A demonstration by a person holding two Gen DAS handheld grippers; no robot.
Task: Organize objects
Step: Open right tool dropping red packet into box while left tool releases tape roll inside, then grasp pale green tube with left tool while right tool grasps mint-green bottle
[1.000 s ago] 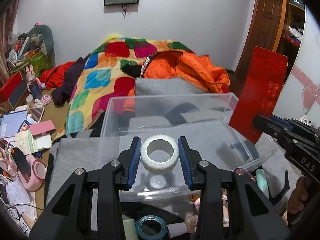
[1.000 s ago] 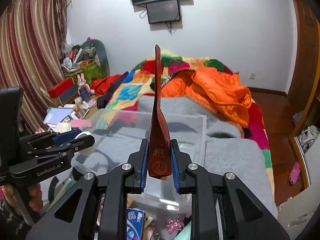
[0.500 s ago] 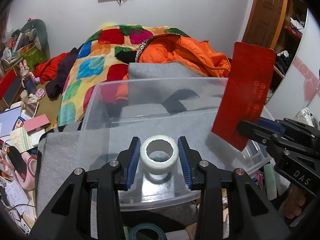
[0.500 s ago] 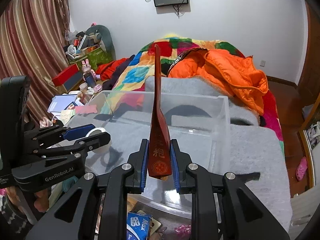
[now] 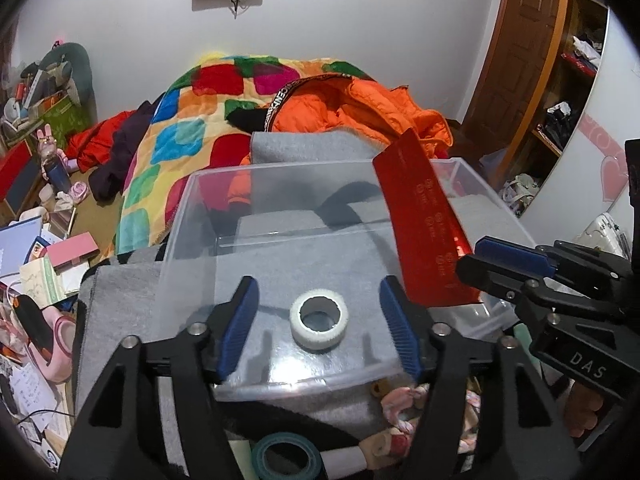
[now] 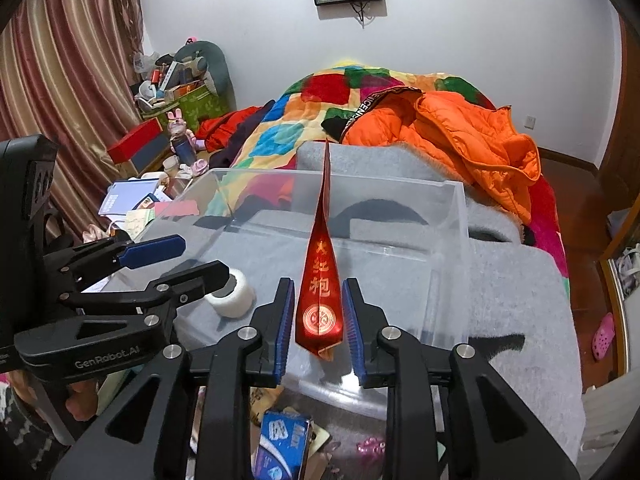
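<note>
A white tape roll (image 5: pixel 319 324) lies on the floor of a clear plastic bin (image 5: pixel 280 184); it also shows in the right wrist view (image 6: pixel 234 294). My left gripper (image 5: pixel 319 326) is open above it, fingers wide on both sides, not touching. My right gripper (image 6: pixel 319 326) is open over the bin (image 6: pixel 448 216). A red envelope (image 6: pixel 322 300) stands edge-on between its pads with gaps on both sides. In the left wrist view the envelope (image 5: pixel 426 232) tilts over the bin's right side by the right gripper (image 5: pixel 504 264).
The bin sits on a grey blanket (image 6: pixel 520 300) on a bed with a colourful quilt (image 5: pixel 192 120) and orange jacket (image 6: pixel 460 136). A teal tape roll (image 5: pixel 286 458), a blue box (image 6: pixel 282 446) and small toys lie below the bin's near edge. Clutter fills the floor at left (image 5: pixel 36 248).
My left gripper opened and the white tape roll dropped into the bin. My right gripper opened around the red envelope, which now sits lower over the bin.
</note>
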